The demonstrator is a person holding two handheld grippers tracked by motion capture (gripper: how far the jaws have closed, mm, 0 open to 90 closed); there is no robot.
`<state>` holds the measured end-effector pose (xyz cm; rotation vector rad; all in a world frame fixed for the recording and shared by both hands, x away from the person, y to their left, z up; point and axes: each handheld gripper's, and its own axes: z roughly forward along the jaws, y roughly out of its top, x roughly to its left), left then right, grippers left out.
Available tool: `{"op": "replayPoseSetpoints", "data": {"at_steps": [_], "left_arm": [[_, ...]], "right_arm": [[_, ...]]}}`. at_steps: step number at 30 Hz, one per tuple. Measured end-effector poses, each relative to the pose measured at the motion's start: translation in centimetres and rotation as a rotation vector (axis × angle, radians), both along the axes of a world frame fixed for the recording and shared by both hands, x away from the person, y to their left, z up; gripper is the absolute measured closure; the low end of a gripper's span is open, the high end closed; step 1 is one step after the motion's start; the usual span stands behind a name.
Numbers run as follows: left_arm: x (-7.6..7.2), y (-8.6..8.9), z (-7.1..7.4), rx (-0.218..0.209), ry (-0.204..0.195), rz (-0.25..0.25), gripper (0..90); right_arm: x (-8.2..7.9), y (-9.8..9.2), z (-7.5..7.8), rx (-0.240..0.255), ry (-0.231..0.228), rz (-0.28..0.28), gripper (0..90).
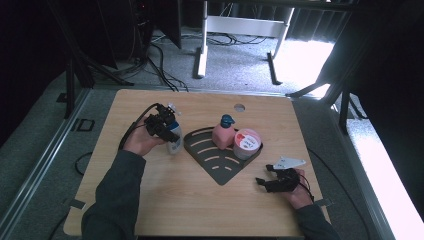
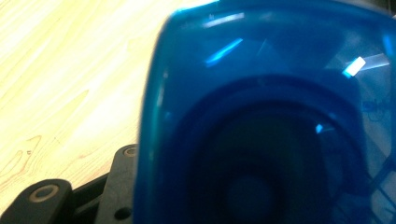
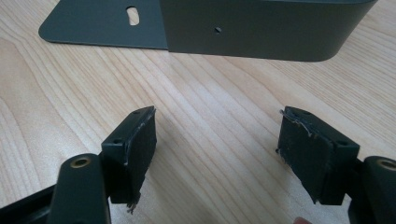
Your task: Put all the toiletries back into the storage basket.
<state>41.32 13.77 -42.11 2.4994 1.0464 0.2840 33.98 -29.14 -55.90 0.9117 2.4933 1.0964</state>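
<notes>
Left of centre in the high view, the left gripper (image 1: 167, 131) pinches a blue bottle (image 1: 174, 142) with a clear cap, its jaws clamped on the bottle's body. Seen from the left gripper view, the bottle (image 2: 271, 121) looms as a translucent blue mass across the right and middle of the frame, pressed close against the camera, with one black jaw showing at the lower left. The bottle stands on the wooden table (image 1: 150, 200), just beside the left edge of a dark grey corner shelf (image 1: 215, 160) that lies flat at the middle of the frame. On that shelf sit a pink pump bottle (image 1: 223, 132) and, touching it on the right, a round tub (image 1: 247, 143) with a pink and white lid.

At the lower right of the high view, the right gripper (image 1: 267, 176) rests low over the table, near the shelf's right corner. Its own view shows the right gripper (image 3: 217, 135) spread wide with bare wood between the jaws, and the shelf's wall (image 3: 252, 28) across the top of the frame.
</notes>
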Motion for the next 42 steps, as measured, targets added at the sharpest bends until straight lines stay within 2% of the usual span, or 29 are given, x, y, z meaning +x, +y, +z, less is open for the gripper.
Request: {"op": "replayPoseSetpoints", "data": {"at_steps": [22, 42], "left_arm": [[0.0, -1.0, 0.7, -0.026, -0.028, -0.016, 55.2], [0.5, -3.0, 0.9, -0.046, -0.037, -0.029, 55.1]], "right_arm": [[0.0, 0.0, 0.0, 0.001, 0.001, 0.0, 27.6], [0.0, 0.0, 0.0, 0.002, 0.002, 0.003, 27.2]]}}
